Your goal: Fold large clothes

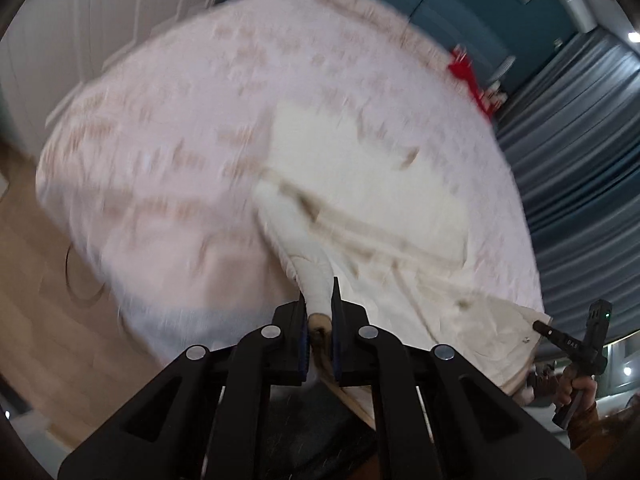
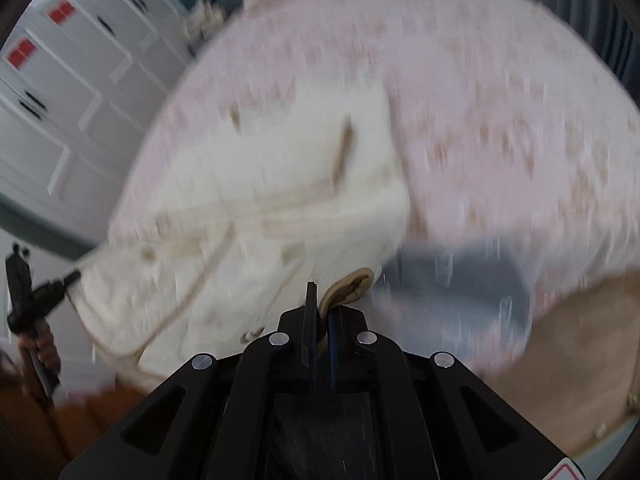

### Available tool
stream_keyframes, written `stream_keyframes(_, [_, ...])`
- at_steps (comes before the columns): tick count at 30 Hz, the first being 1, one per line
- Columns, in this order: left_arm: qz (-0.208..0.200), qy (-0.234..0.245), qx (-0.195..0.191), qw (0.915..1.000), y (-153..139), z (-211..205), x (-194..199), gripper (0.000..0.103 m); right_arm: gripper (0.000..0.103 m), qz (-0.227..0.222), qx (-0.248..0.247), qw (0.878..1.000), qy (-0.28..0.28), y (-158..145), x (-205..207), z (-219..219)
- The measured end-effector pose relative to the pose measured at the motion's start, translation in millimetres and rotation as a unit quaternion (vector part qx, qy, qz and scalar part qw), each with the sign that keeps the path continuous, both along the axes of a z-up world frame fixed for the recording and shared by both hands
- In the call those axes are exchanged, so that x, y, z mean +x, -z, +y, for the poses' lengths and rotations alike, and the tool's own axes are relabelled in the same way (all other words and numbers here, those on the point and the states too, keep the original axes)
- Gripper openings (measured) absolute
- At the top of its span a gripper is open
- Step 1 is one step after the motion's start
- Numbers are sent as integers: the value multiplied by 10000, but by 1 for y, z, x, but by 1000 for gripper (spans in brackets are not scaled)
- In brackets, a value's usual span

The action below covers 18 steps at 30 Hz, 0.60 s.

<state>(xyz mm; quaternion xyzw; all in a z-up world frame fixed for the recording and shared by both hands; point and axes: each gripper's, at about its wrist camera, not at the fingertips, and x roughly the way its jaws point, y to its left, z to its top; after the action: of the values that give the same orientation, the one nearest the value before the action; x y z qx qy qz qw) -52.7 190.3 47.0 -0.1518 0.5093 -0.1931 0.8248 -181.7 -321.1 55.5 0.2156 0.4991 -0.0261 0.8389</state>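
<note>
The jaws of the left gripper (image 1: 319, 304) are drawn narrow and pinch a rolled end of the cream coat (image 1: 372, 216), which looks like a cuff with a tan lining. The jaws of the right gripper (image 2: 320, 308) are also almost together, and a tan-lined edge of the cream coat (image 2: 256, 200) sits between them.

The coat lies spread on a bed, stretched between the two grippers. Its tan trim lines and a button are visible, but both views are blurred, so finer detail I cannot tell.

Under the coat is a pale pink bedcover (image 1: 168, 128) with a small reddish pattern, and it covers most of the bed in both views.

In the left wrist view the right gripper (image 1: 541, 325) shows at the far right edge of the coat, held by a hand (image 1: 576, 390). In the right wrist view the left gripper (image 2: 74, 278) shows at the left edge.

Around the bed are white cabinets (image 2: 60, 92), a grey-blue curtain (image 1: 580, 160), a red object (image 1: 466, 70) near the far side of the bed, and a wooden floor (image 1: 52, 300).
</note>
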Motion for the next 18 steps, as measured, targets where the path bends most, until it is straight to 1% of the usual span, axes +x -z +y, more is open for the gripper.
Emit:
stream_keyframes(1, [-317,19,74,9995,-10,-7,16,6,4,-166,-25,9999,41,-5,10,-5])
stream_keyframes(2, [-506,27,105,9987,-14,-10,29,6,4,-427,-84,9990,109,-12,28,-14])
stream_keyframes(3, [-666,13,113,9977,-17,-14,45,6,4,-541,-135,9983,148,-12,41,-20])
stream_keyframes(5, [-852,-32,165,9962,-16,-26,83,6,4,-833,-153,9959,317,-11,74,-34])
stream_keyframes(6, [-936,-85,203,9954,-13,-32,102,6,4,-963,-89,9943,441,-6,92,-42])
stream_keyframes(7, [-1006,-99,267,9945,-11,-37,113,6,4,-1081,10,9923,597,1,110,-49])
stream_keyframes(9, [-1124,-150,557,9920,-1,-51,143,6,4,-1163,64,9899,812,17,139,-58])
stream_keyframes(11, [-1075,-240,912,9897,25,-70,184,6,4,-1143,61,9885,987,38,169,-63])
stream_keyframes(15, [-615,-477,992,9920,76,-83,239,7,4,-886,-49,9878,1282,83,218,-69])
stream_keyframes(18, [-388,-511,1257,9900,113,-94,262,7,4,-674,-191,9881,1371,110,243,-71])
